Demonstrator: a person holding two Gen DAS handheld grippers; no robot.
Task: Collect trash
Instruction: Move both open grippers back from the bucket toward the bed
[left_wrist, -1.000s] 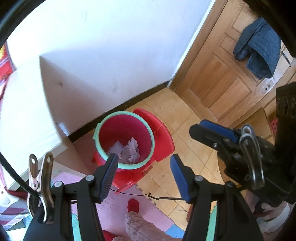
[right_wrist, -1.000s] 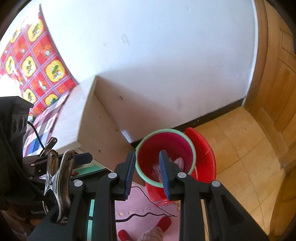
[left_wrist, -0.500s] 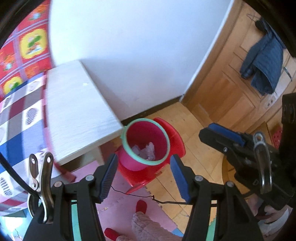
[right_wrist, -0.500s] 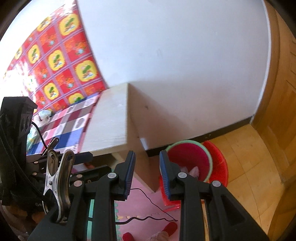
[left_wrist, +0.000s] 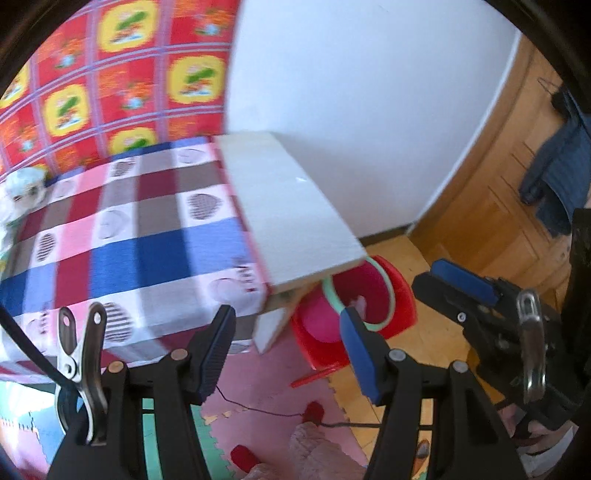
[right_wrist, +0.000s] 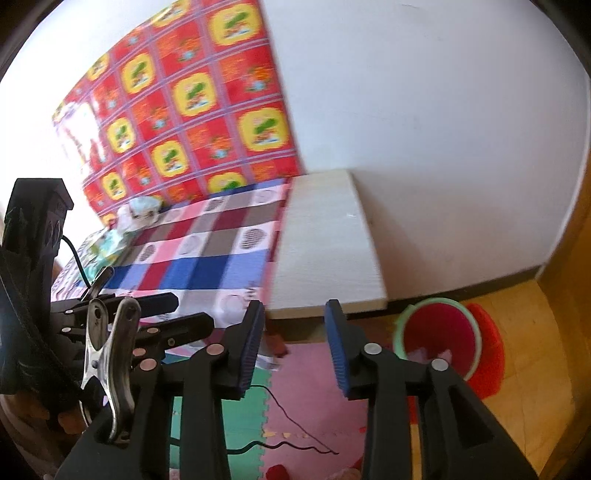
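Crumpled wrappers: pale heap (right_wrist: 142, 210) at the far left end of the table, against the red-and-yellow patterned wall cloth (right_wrist: 192, 107).
Table: checked red, blue and pink tablecloth (left_wrist: 122, 240); bare pale wooden board (left_wrist: 291, 218) forms its right end.
Left gripper (left_wrist: 286, 349): blue-padded jaws apart, nothing between them.
Right gripper (right_wrist: 293, 343): jaws opening, nothing between them.
Bin: red plastic bucket with mint-green rim (right_wrist: 439, 332) on the wooden floor, right of the table, holding crumpled paper (right_wrist: 430, 356).
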